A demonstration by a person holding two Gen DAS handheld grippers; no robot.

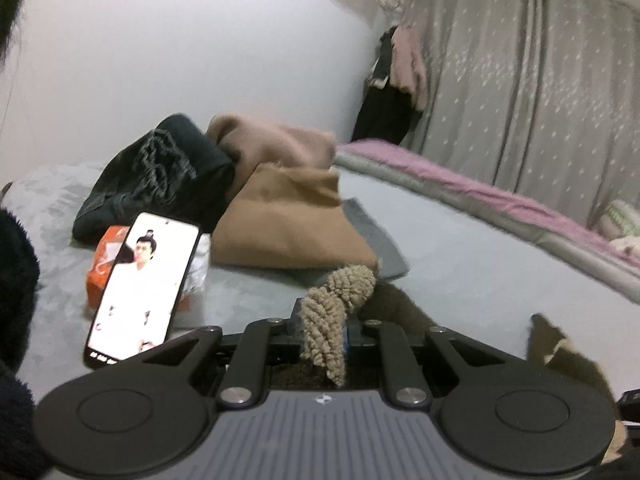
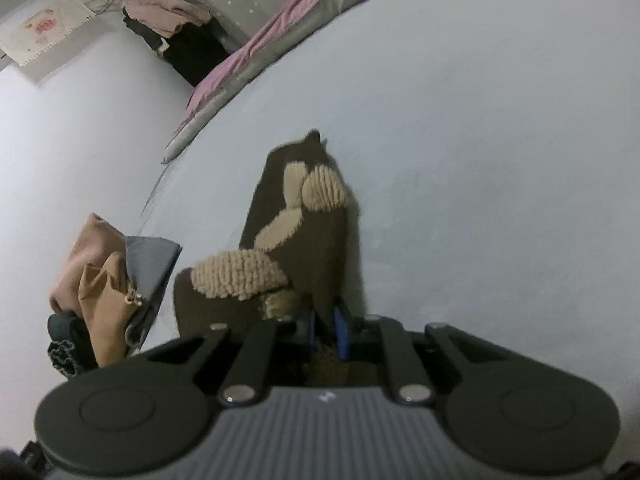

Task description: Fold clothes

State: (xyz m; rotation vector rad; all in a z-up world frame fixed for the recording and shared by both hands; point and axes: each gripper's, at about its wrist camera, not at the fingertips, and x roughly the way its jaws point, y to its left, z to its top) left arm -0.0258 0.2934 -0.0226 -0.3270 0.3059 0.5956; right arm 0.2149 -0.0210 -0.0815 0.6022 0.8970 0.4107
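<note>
Both tongs pinch the same brown knit garment with beige looped patches, held up over the pale grey bed sheet [image 2: 480, 160].

Left tongs [image 1: 322, 330]: pressed together on a beige looped tuft of the brown knit garment [image 1: 320, 320]; the tuft sticks up between the fingers, dark brown fabric trails off to the right over the bed.

Right tongs [image 2: 325, 330]: blue pads [image 2: 343, 332] closed on a dark brown fold of the garment [image 2: 320, 232]. The fabric rises away from the tongs toward the far side, with beige patches on it and one looped patch hanging just left.

Left wrist view, far left on the bed: a pile with a folded tan garment [image 1: 292, 220] on a grey cloth [image 1: 376, 236], a pinkish-beige garment [image 1: 276, 140] behind it, and a dark garment [image 1: 160, 176] to the left. Near left: a lit phone [image 1: 142, 292] propped against an orange-and-white packet [image 1: 104, 268].

Far right: a pink-and-grey quilt [image 1: 460, 184] along the bed edge, a grey dotted curtain [image 1: 520, 100] behind, clothes hanging in the corner [image 1: 392, 92]. Motion blur on the pile.
</note>
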